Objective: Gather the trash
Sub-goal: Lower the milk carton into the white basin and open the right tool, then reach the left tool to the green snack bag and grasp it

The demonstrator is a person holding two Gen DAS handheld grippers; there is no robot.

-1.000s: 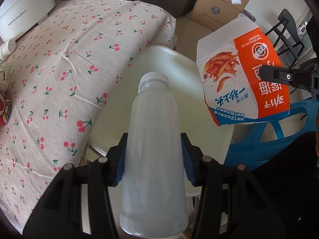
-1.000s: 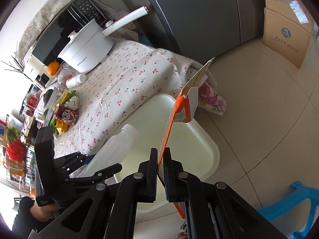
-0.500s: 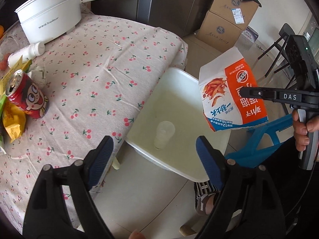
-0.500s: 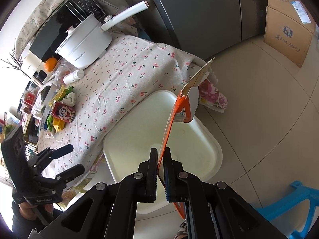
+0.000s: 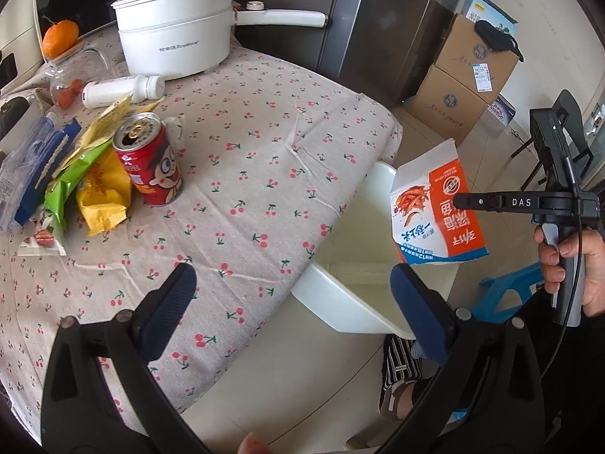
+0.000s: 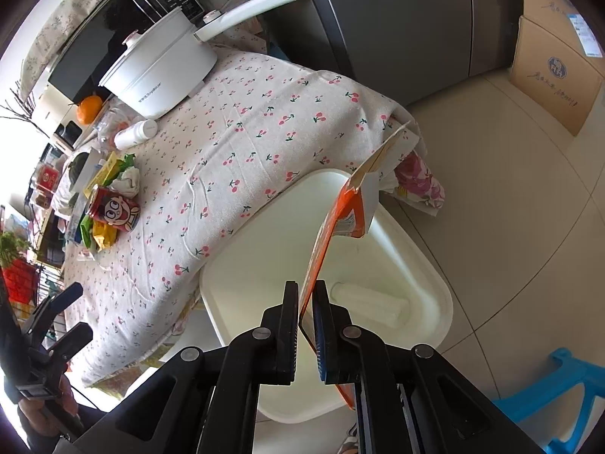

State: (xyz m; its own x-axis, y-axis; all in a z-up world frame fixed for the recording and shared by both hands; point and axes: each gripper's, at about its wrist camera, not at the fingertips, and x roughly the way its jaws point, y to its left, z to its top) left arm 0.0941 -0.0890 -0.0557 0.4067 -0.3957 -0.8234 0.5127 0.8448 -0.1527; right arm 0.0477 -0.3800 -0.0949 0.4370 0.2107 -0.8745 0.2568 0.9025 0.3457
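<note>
My right gripper [image 6: 305,295] is shut on a flattened orange and white carton [image 6: 336,223] and holds it over the white bin [image 6: 435,276]. The carton [image 5: 438,212] and the bin [image 5: 340,299] also show in the left wrist view. A clear plastic bottle [image 6: 368,304] lies in the bin. My left gripper [image 5: 293,295] is open and empty, above the table's near edge beside the bin. A red can [image 5: 149,159], yellow and green snack wrappers [image 5: 90,185] and a white bottle [image 5: 121,90] lie on the cherry-print tablecloth [image 5: 245,174].
A white electric pot [image 5: 177,38] with a long handle stands at the back of the table, with an orange [image 5: 59,38] beside it. Cardboard boxes [image 5: 465,75] stand by the fridge. A blue stool [image 6: 559,389] stands right of the bin.
My left gripper opened and let the clear bottle drop into the bin, then drew back and up over the table. My right gripper still holds the carton over the bin.
</note>
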